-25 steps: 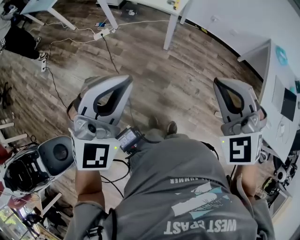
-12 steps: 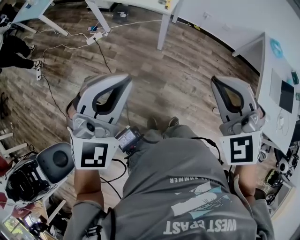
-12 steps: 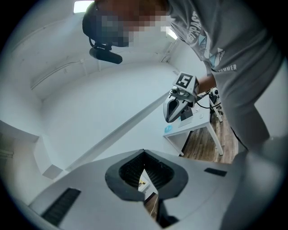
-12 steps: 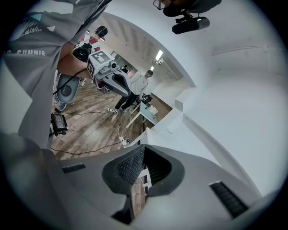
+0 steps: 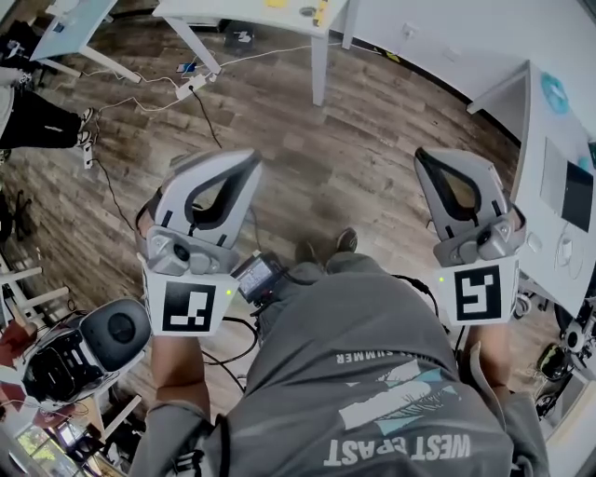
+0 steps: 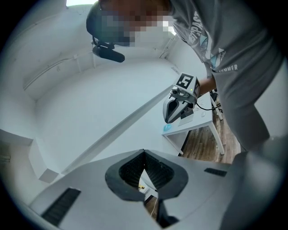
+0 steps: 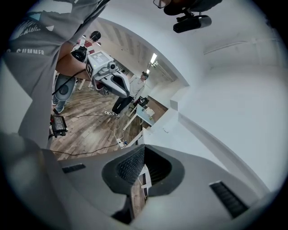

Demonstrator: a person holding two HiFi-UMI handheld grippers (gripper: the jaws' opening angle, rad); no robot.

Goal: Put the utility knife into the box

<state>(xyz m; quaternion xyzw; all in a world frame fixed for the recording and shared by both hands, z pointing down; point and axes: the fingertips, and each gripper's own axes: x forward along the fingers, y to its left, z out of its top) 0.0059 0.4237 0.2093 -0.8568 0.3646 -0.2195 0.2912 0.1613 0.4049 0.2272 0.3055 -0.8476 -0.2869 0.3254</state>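
Bystander (image 7: 135, 88) beyond right claw (image 7: 144, 148), table (image 6: 198, 126) beyond left claw (image 6: 144, 152); both claws pressed together, empty.

The head view had swung slightly. The far table (image 5: 233, 7) showed more of its top, and yellow items (image 5: 321, 11) on it had come into sight. Its leg (image 5: 318, 61) stood further left in frame. The power strip (image 5: 191, 84) on the floor sat lower and further left. The right gripper (image 5: 447, 158) had edged left and farther away. The round device (image 5: 121, 328) at near left sat lower in frame.
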